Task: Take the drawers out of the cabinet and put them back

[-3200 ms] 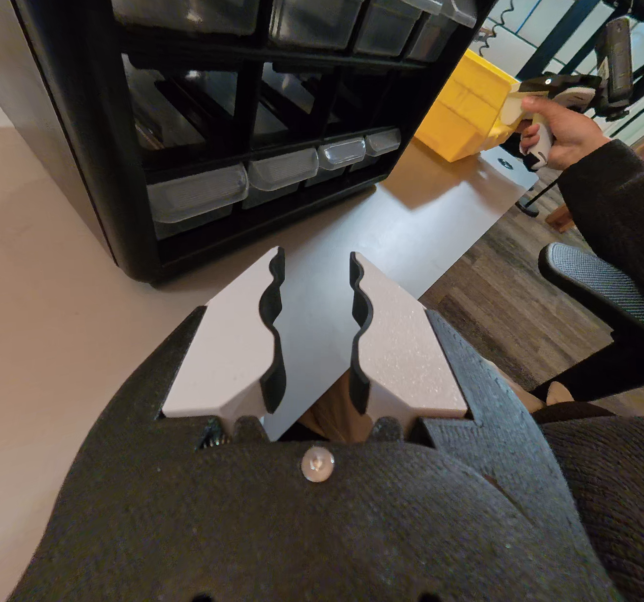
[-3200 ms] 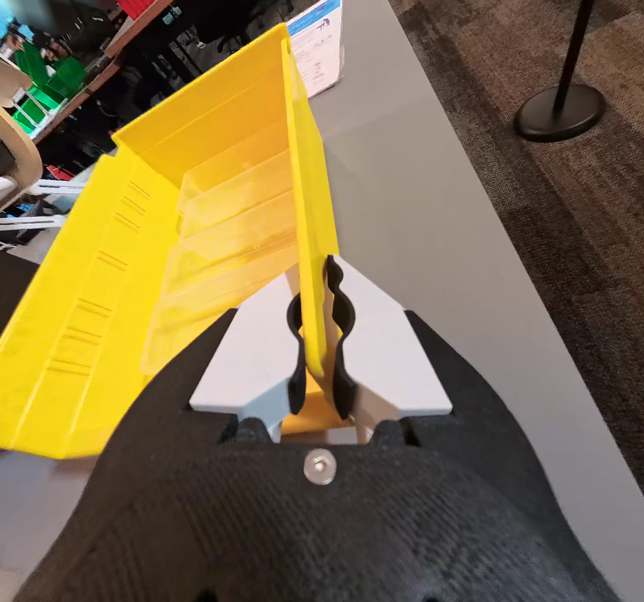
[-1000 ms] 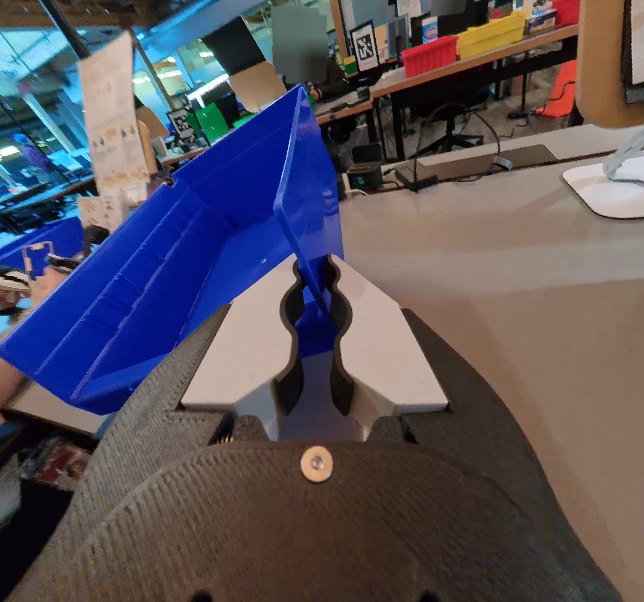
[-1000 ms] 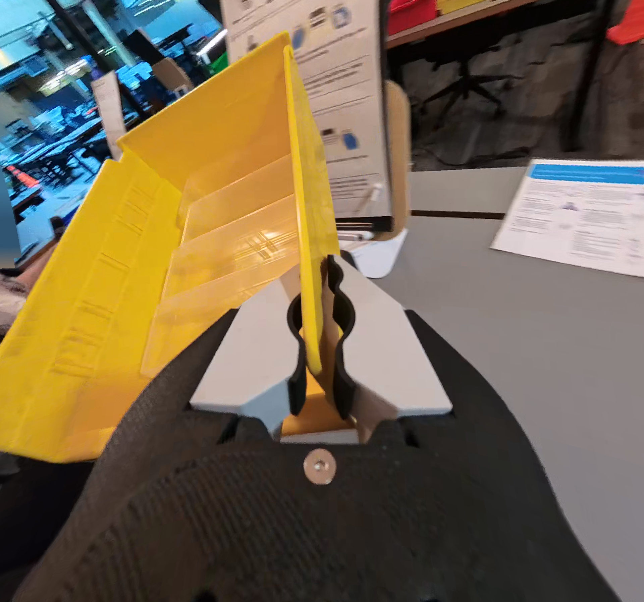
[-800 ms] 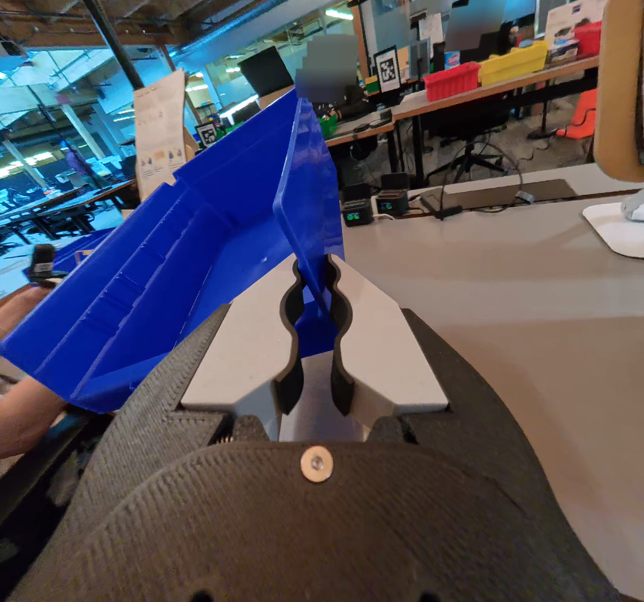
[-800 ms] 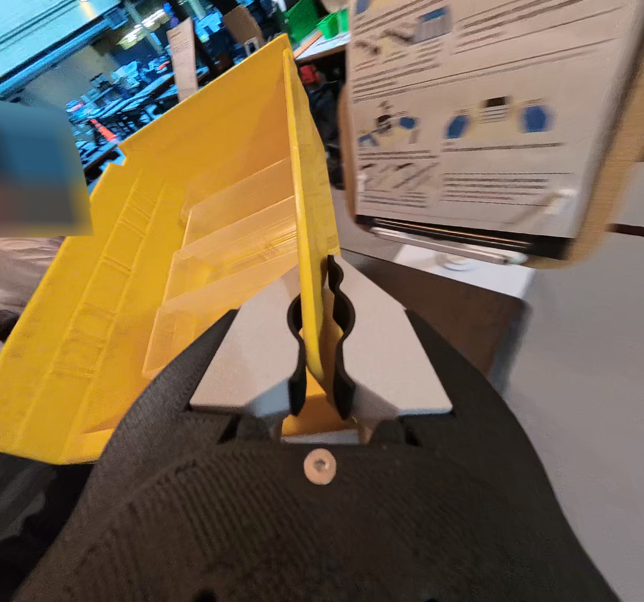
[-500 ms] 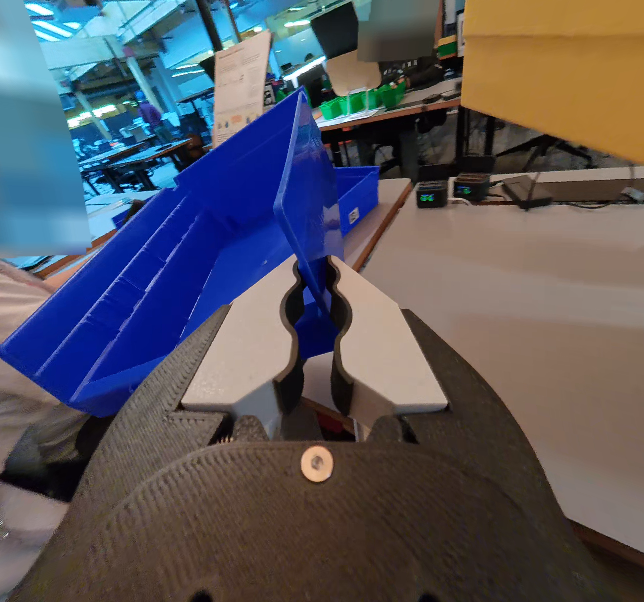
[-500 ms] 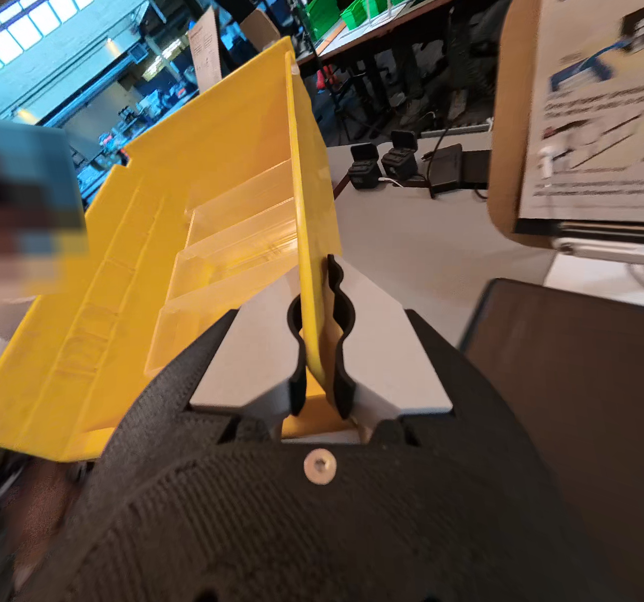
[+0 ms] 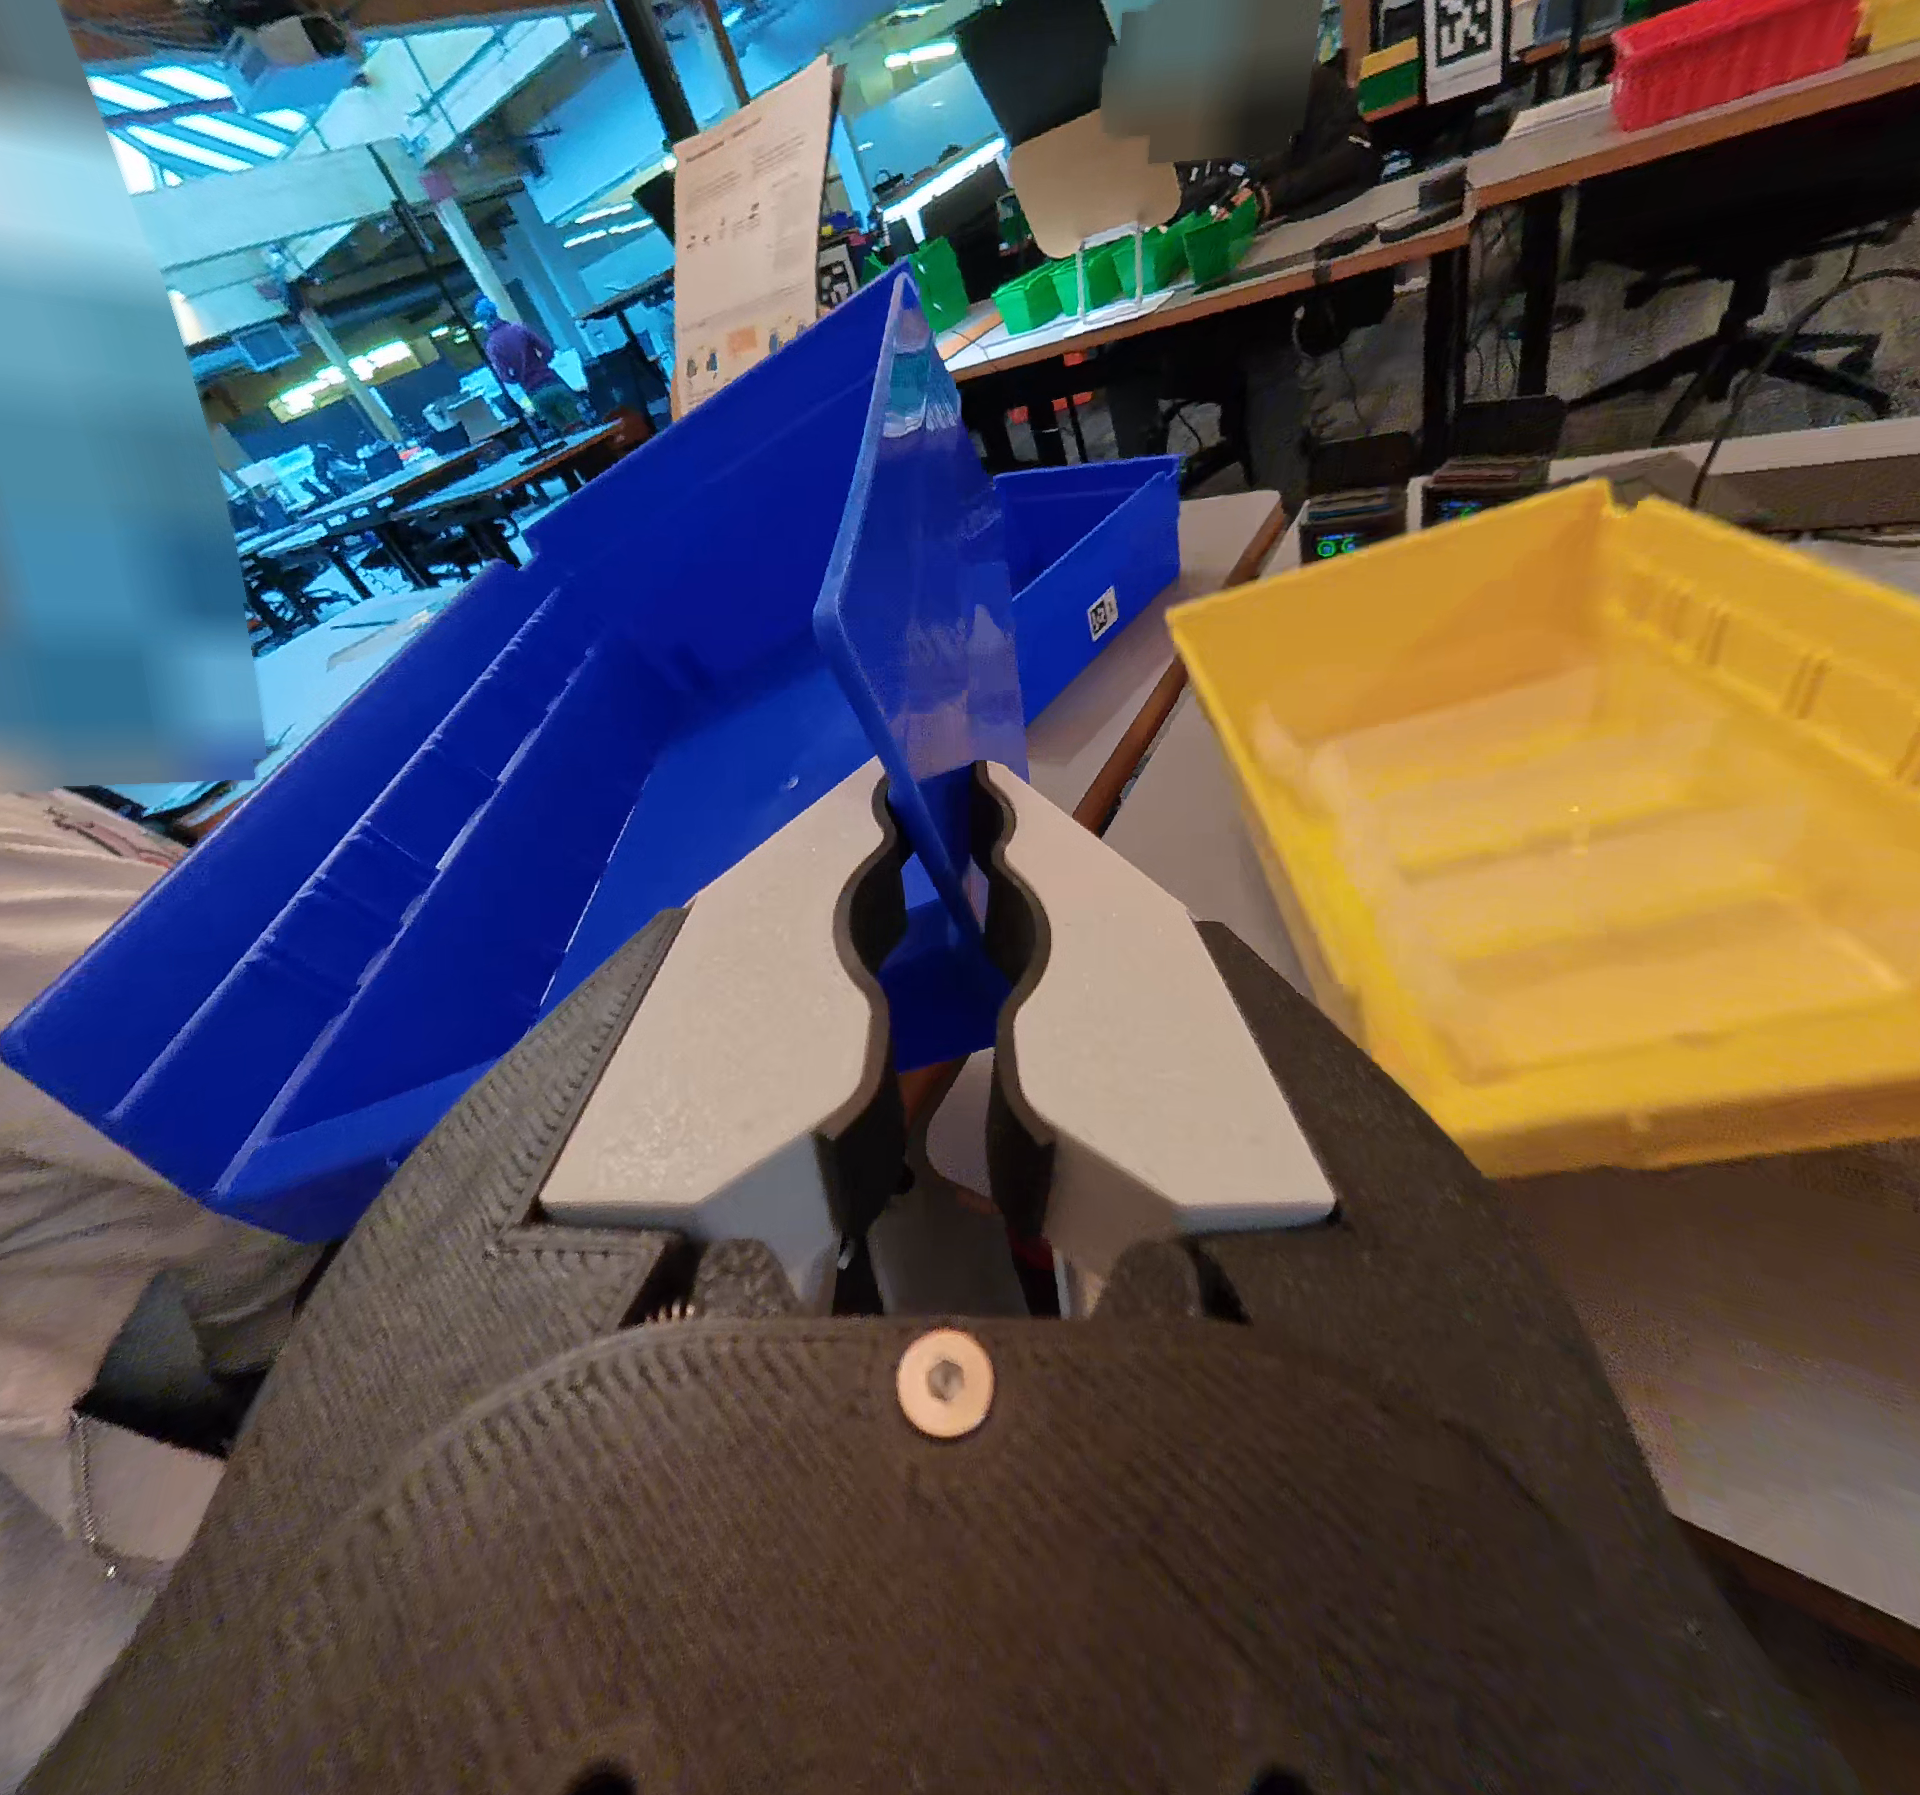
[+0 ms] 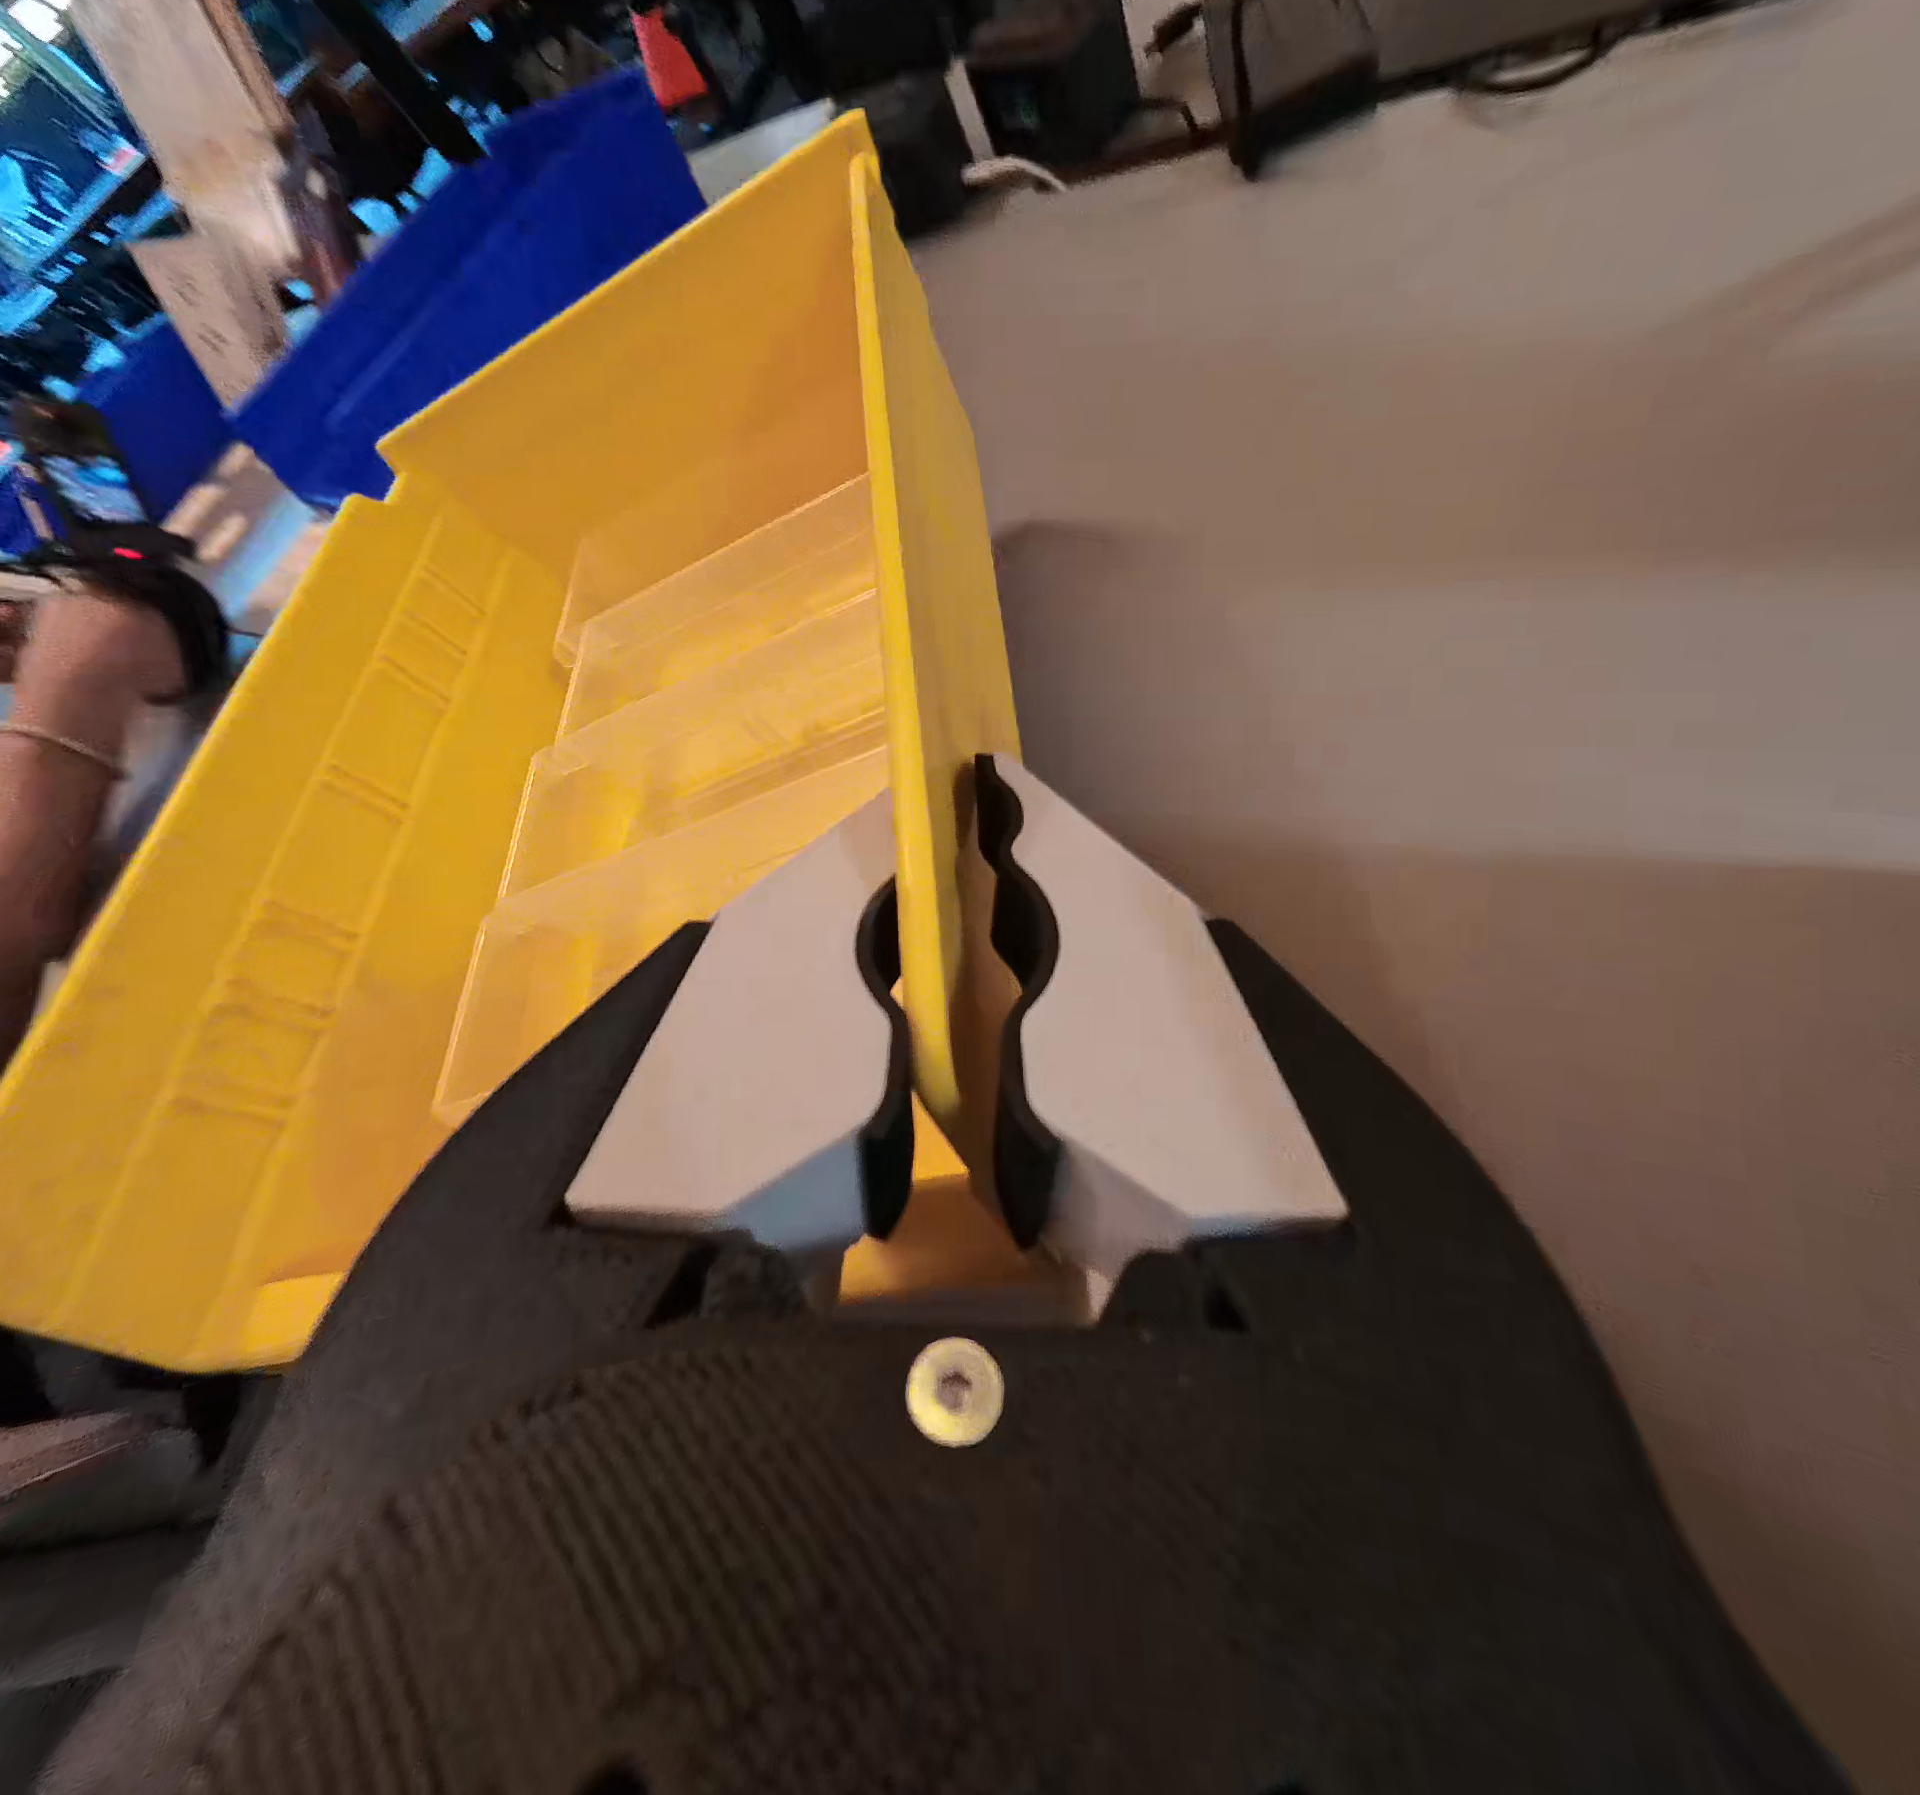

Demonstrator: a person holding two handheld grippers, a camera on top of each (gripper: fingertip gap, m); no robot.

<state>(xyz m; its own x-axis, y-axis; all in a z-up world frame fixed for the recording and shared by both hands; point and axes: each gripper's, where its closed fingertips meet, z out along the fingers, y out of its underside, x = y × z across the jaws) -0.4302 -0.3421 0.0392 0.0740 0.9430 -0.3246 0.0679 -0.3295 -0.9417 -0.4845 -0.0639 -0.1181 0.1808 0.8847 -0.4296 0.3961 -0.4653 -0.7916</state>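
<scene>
My left gripper (image 9: 938, 784) is shut on the side wall of an empty blue bin (image 9: 644, 665), which it holds tilted in the air. My right gripper (image 10: 935, 784) is shut on the side wall of a yellow bin (image 10: 260, 914). Several clear plastic drawers (image 10: 717, 706) lie in it. The yellow bin (image 9: 1278, 789) also shows at the right of the left wrist view, with the clear drawers (image 9: 1579, 841) inside. The cabinet is not in view.
A grey table (image 10: 1455, 602) lies under and right of the yellow bin. A second long blue bin (image 9: 1091, 540) lies on a table behind. A person's arm (image 10: 52, 758) is at the left. Small black boxes (image 9: 1351, 509) and cables sit at the far table edge.
The left gripper, open by the cabinet 3.2 s ago, now grips the blue bin. Both views have swung round. The yellow bin has come into the left view, low on the right.
</scene>
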